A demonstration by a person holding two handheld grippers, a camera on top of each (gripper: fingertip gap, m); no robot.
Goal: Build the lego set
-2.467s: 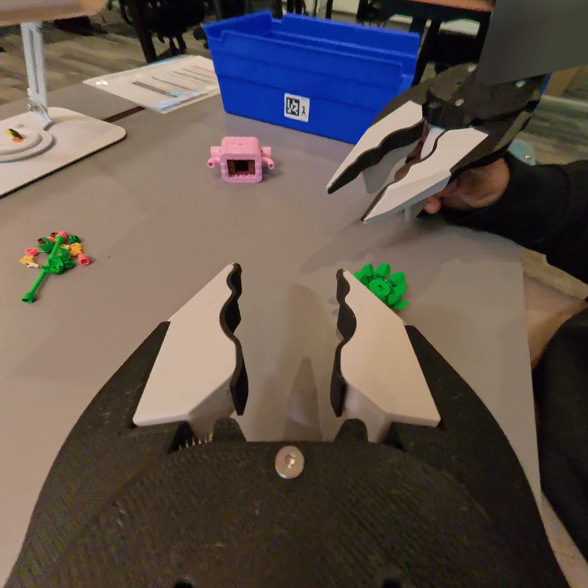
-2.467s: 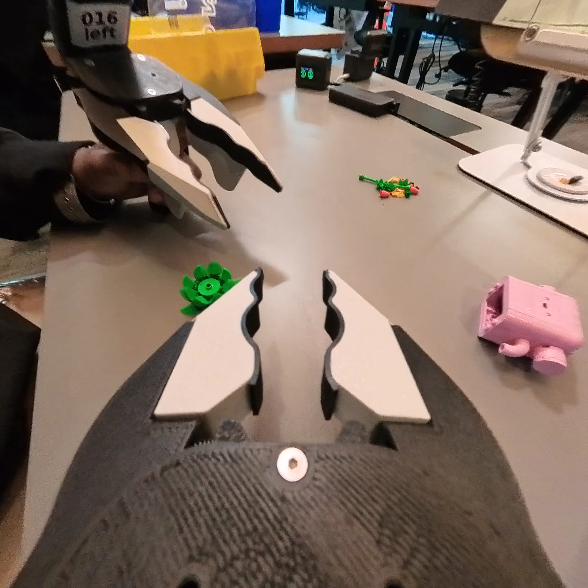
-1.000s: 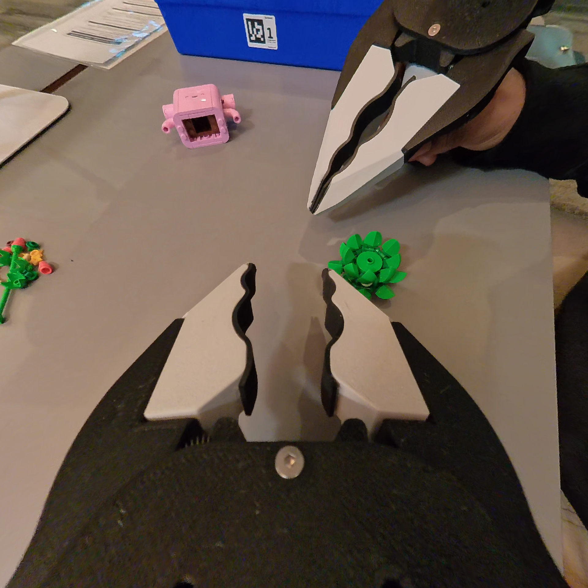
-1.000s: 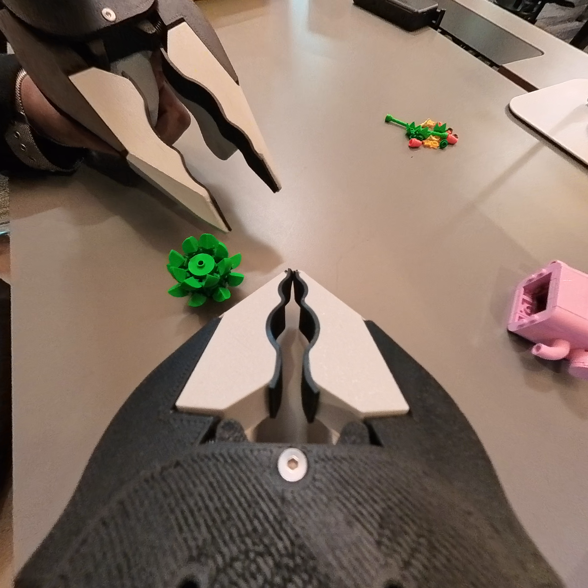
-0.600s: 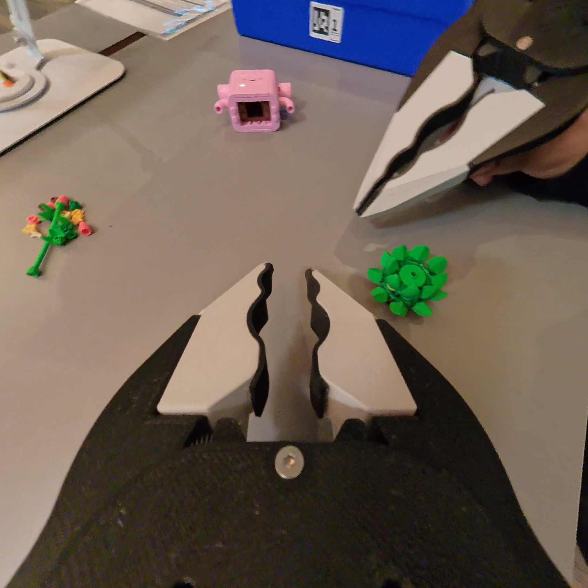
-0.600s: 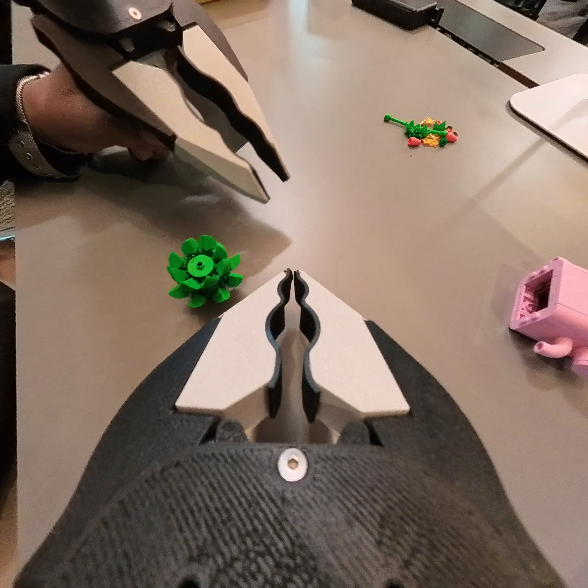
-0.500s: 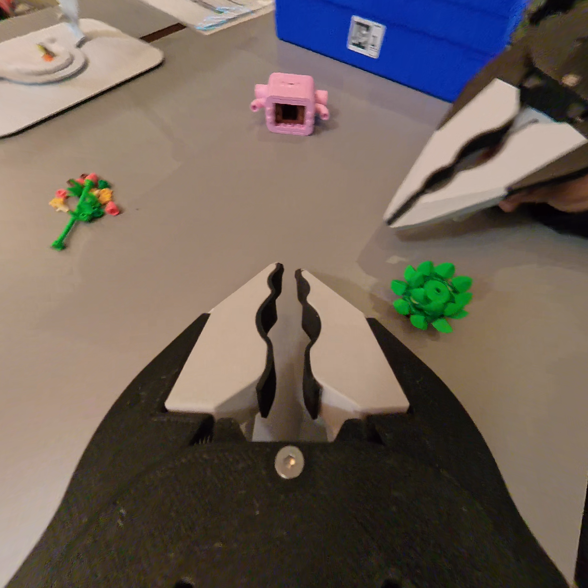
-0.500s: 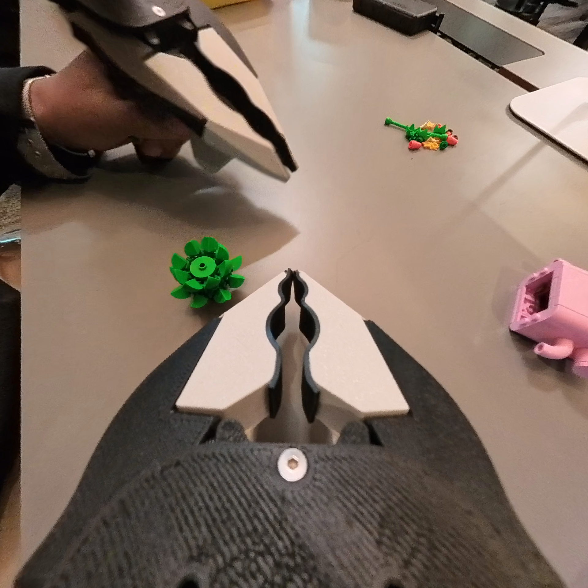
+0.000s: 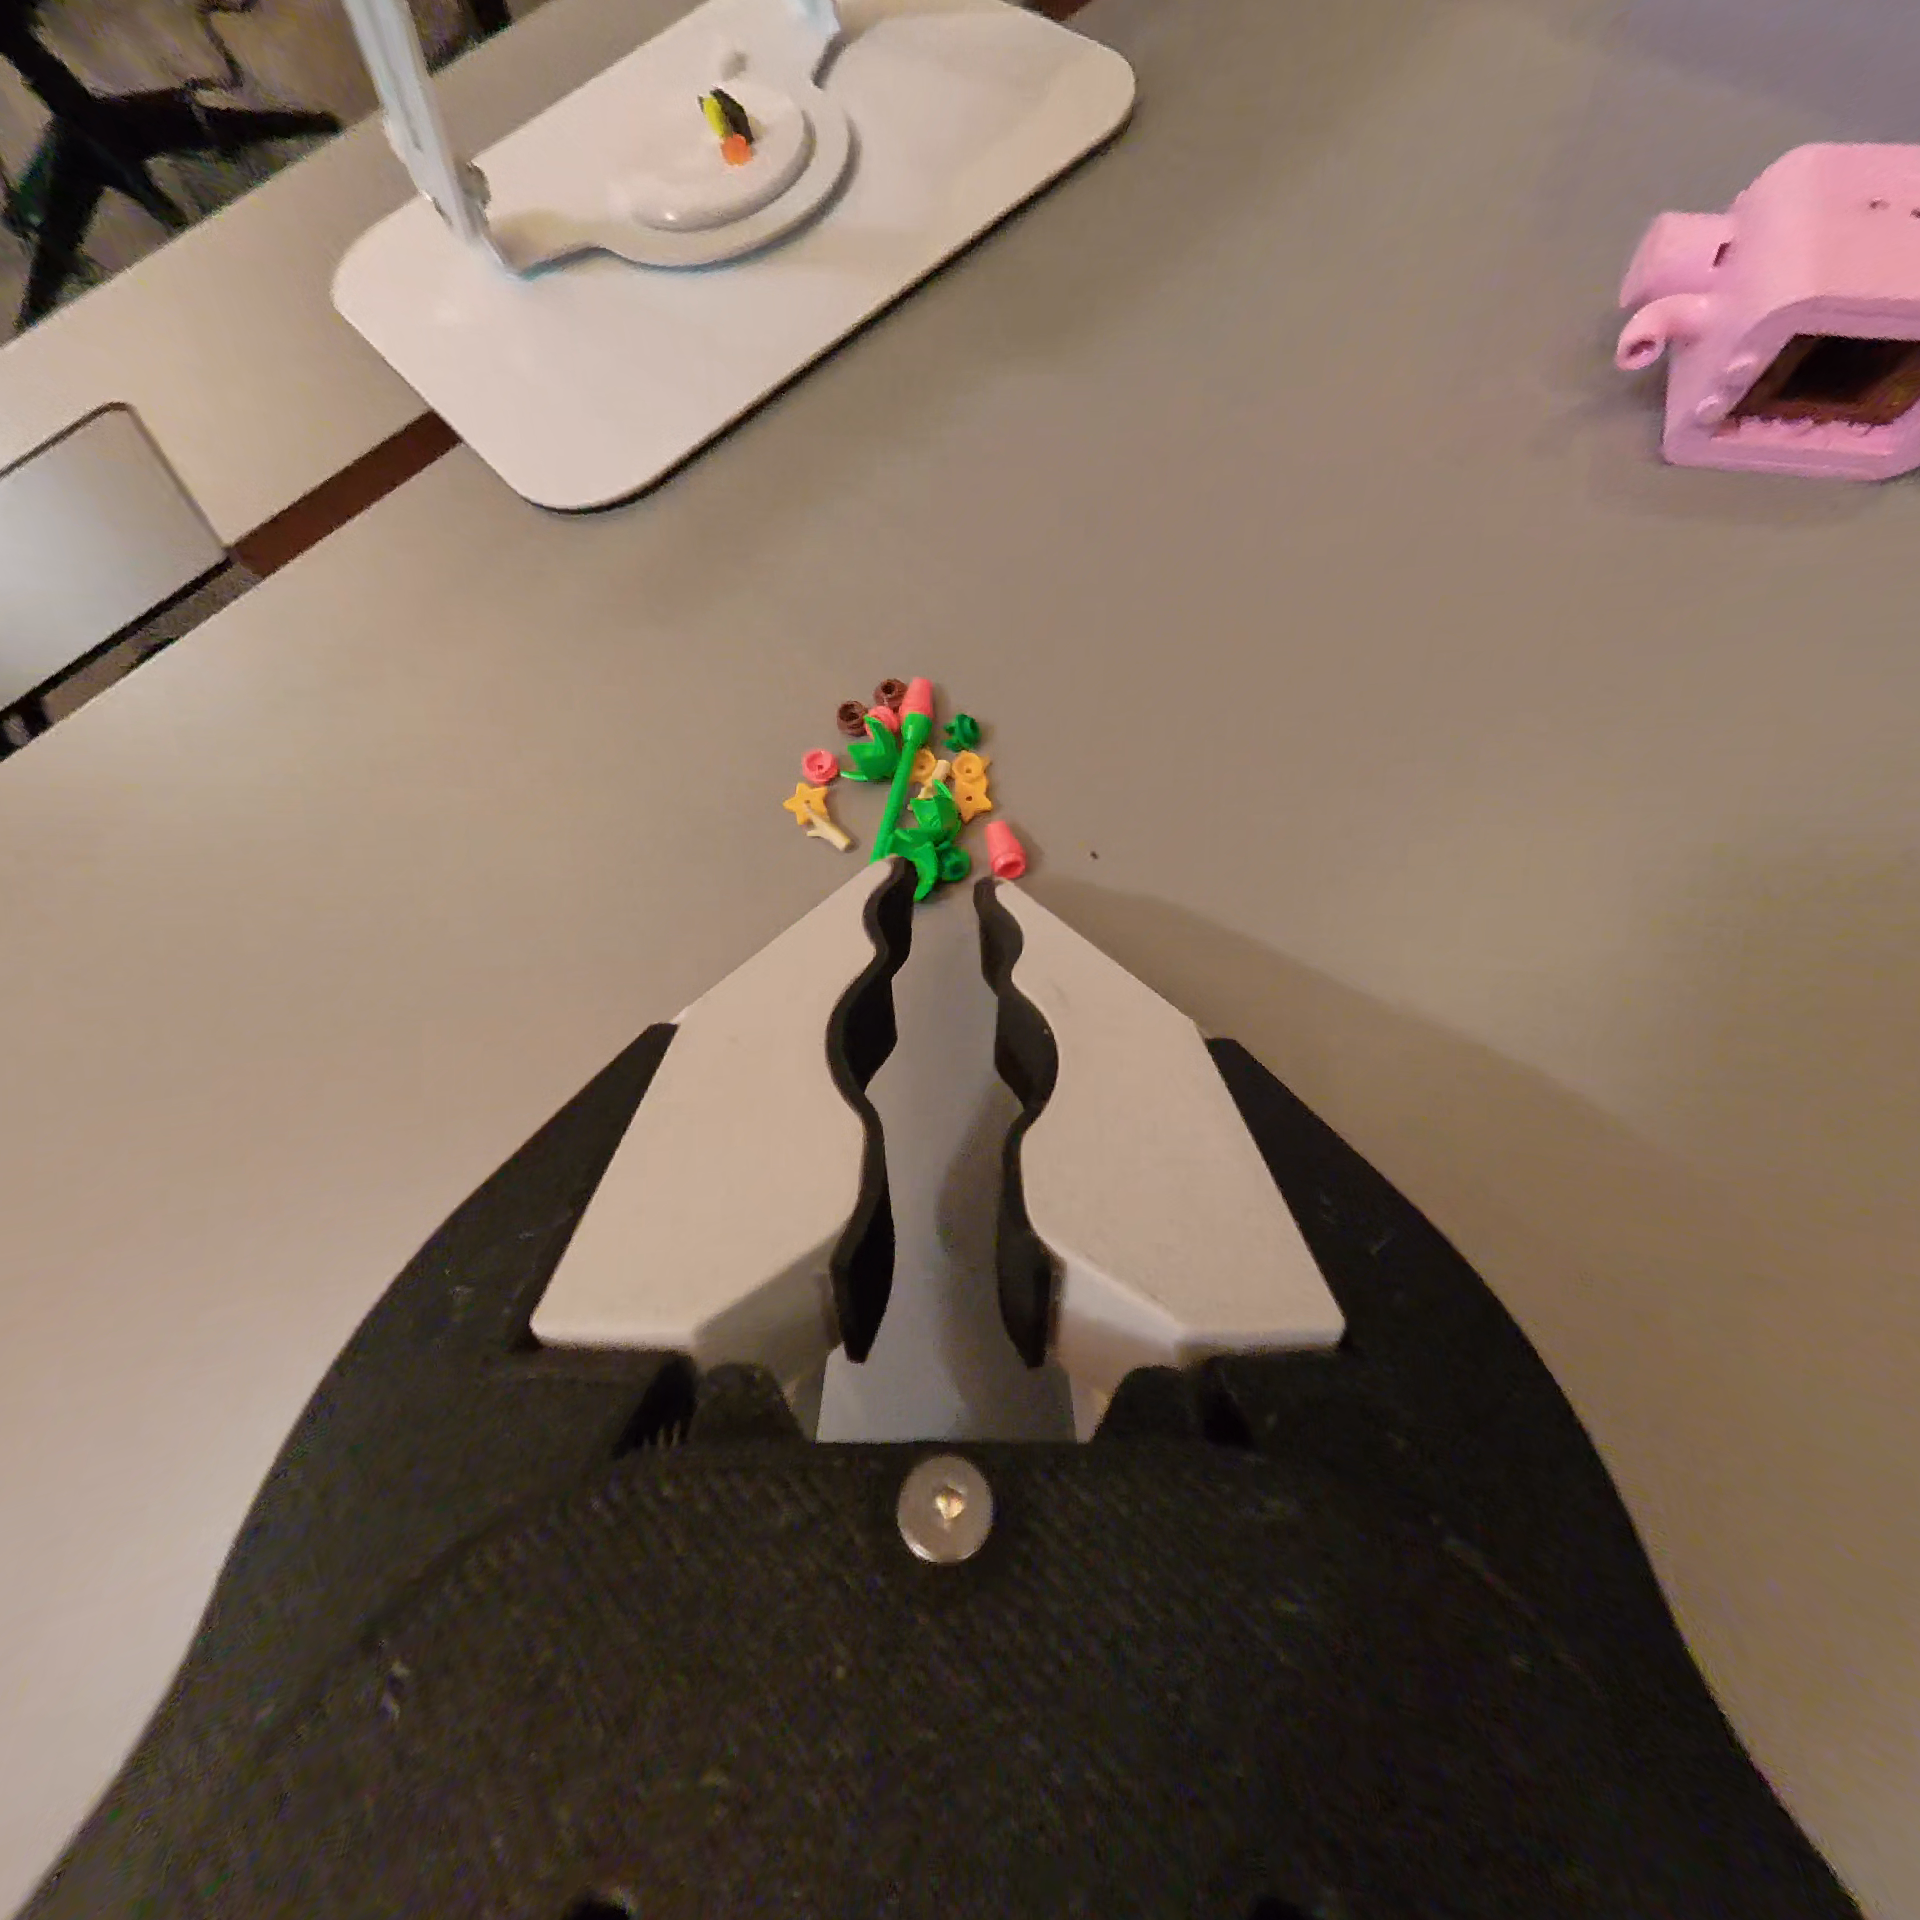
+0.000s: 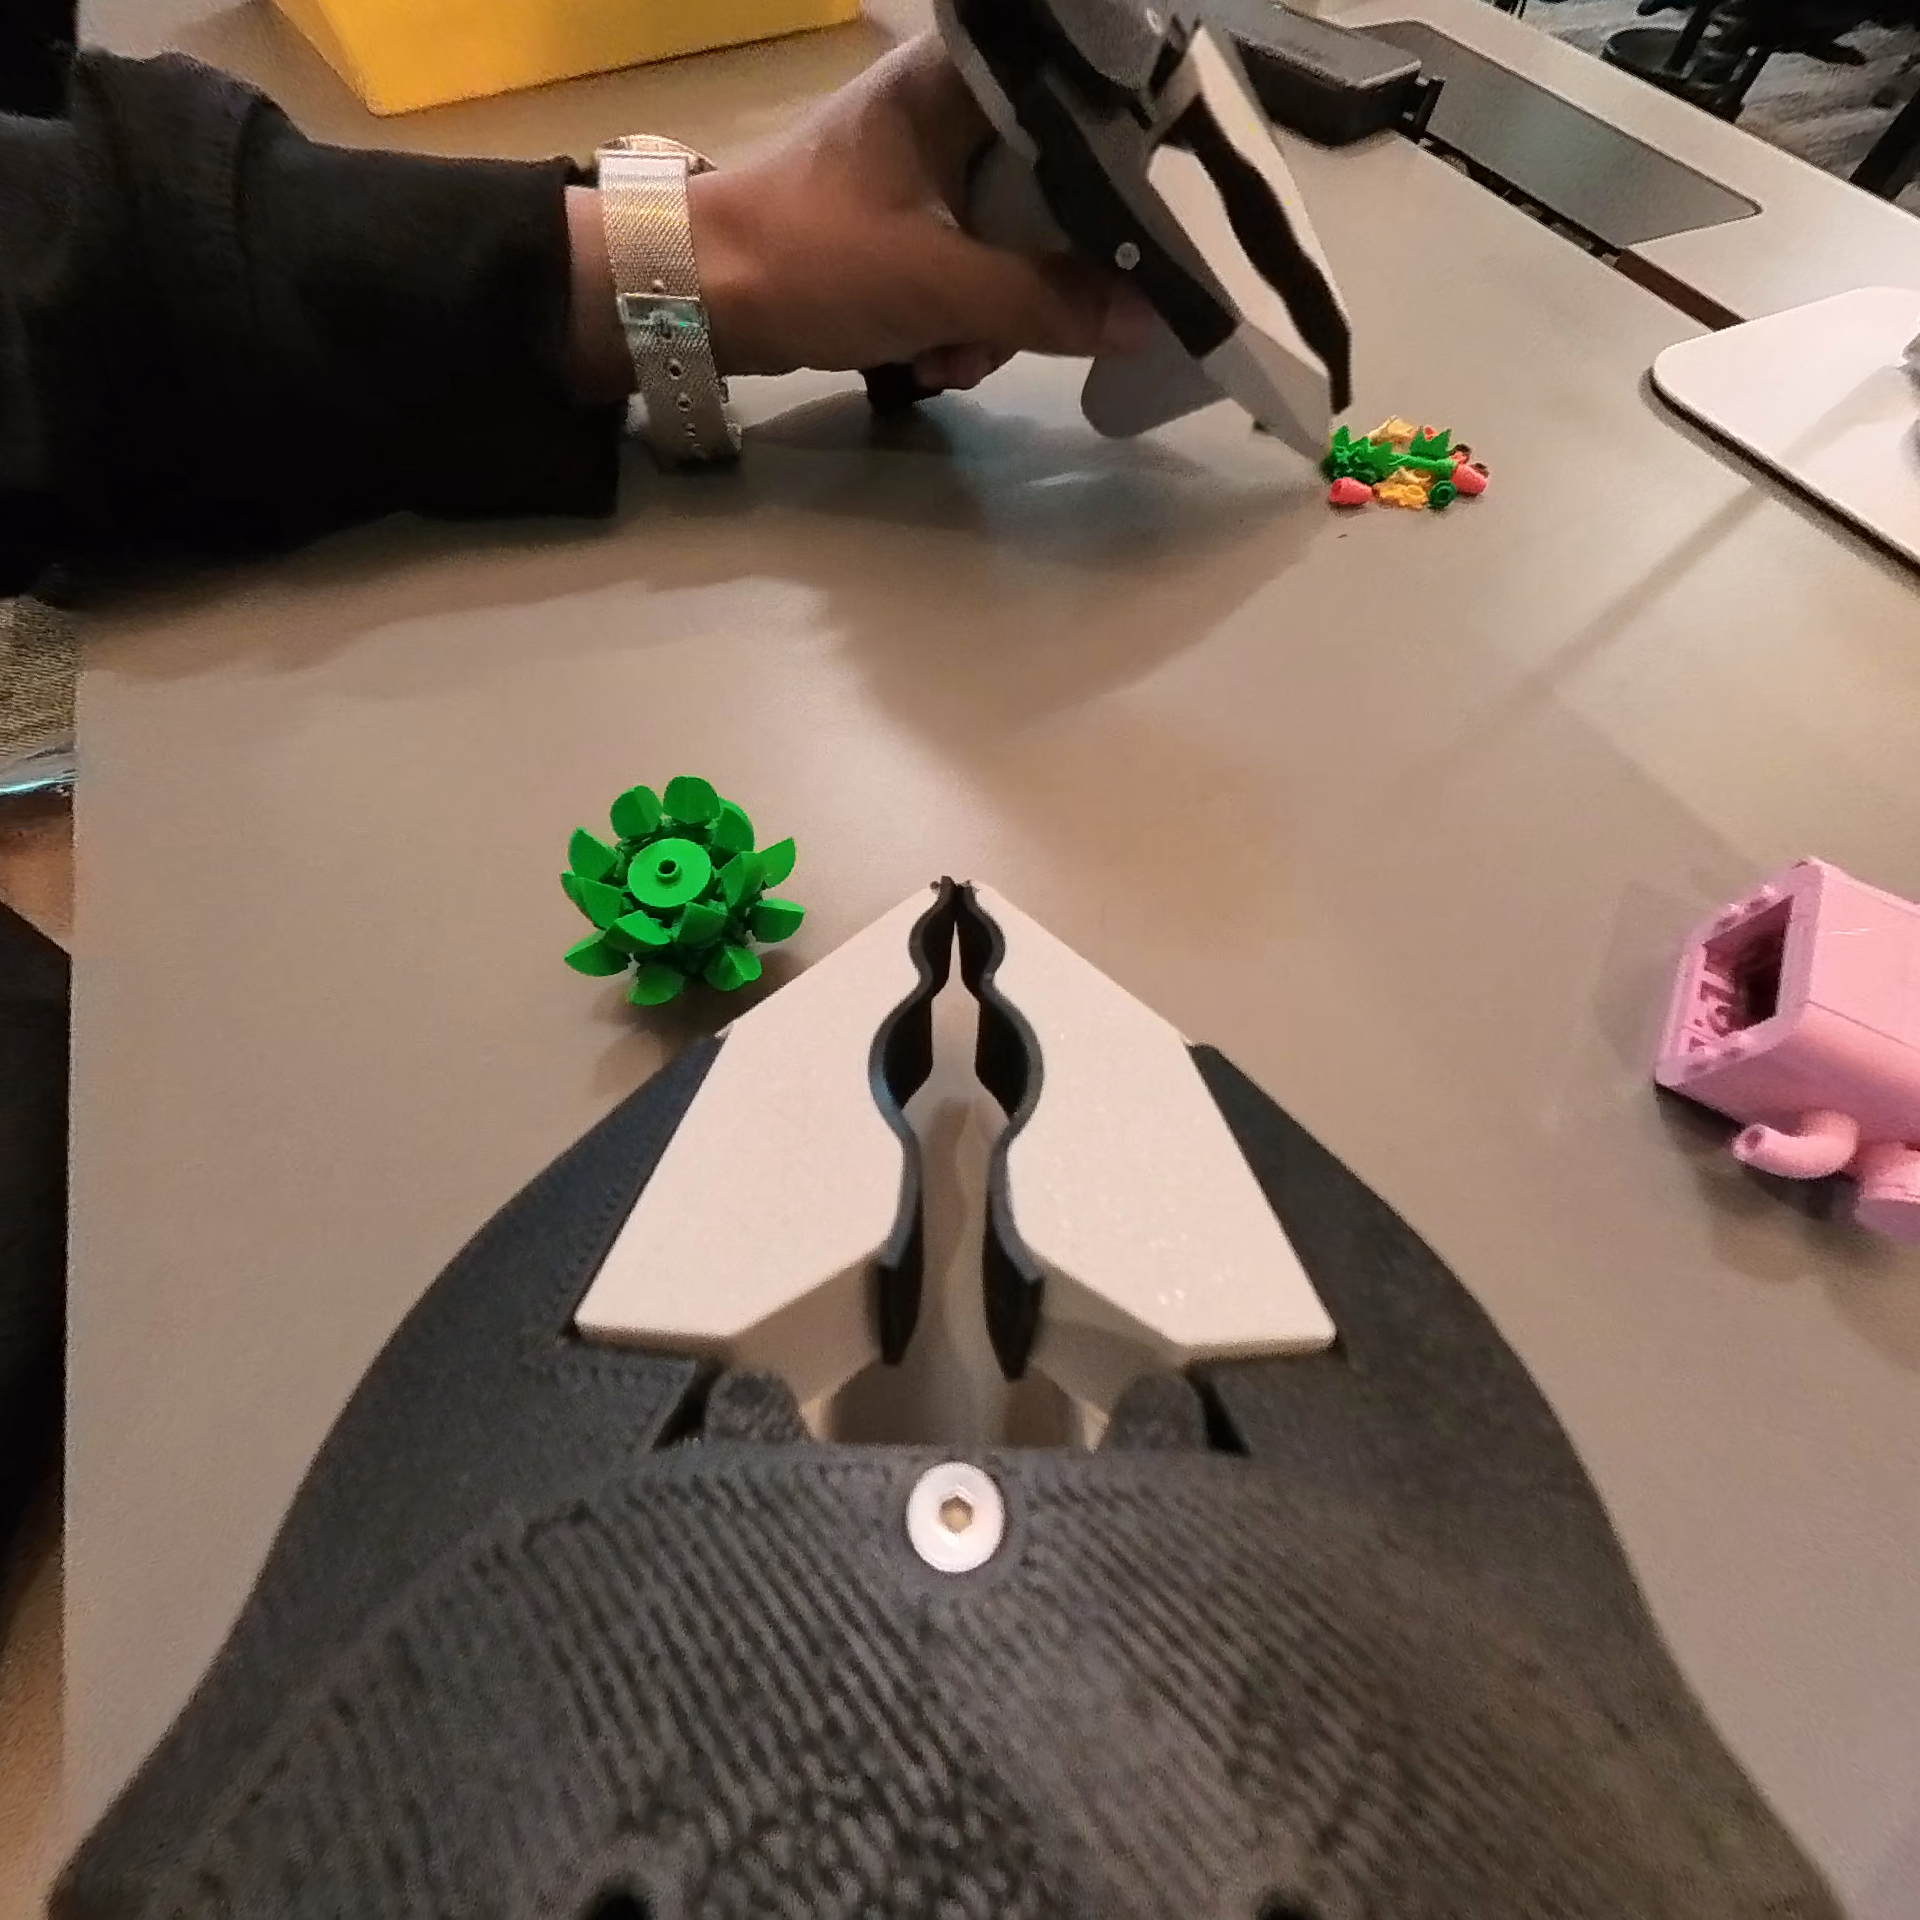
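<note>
Because you want a small piece, your left gripper (image 9: 943, 883) points its slightly open, empty jaws at the little pile (image 9: 907, 774) on the desk (image 9: 1455, 779). Your right gripper (image 10: 954, 885) waits closed beside the green leafy piece (image 10: 675, 891).

1. The pile of small lego pieces (image 9: 912, 781), green stem, leaves, pink buds, yellow stars and brown studs, lies loose just ahead of the left gripper (image 9: 940, 883) tips.
2. The green leafy rosette (image 10: 677, 891) sits flat, stud up, just left of the right gripper (image 10: 954, 885) tips.
3. The pink lego cube (image 10: 1808, 1023) lies on its side, opening sideways, well right of the right gripper.
</note>
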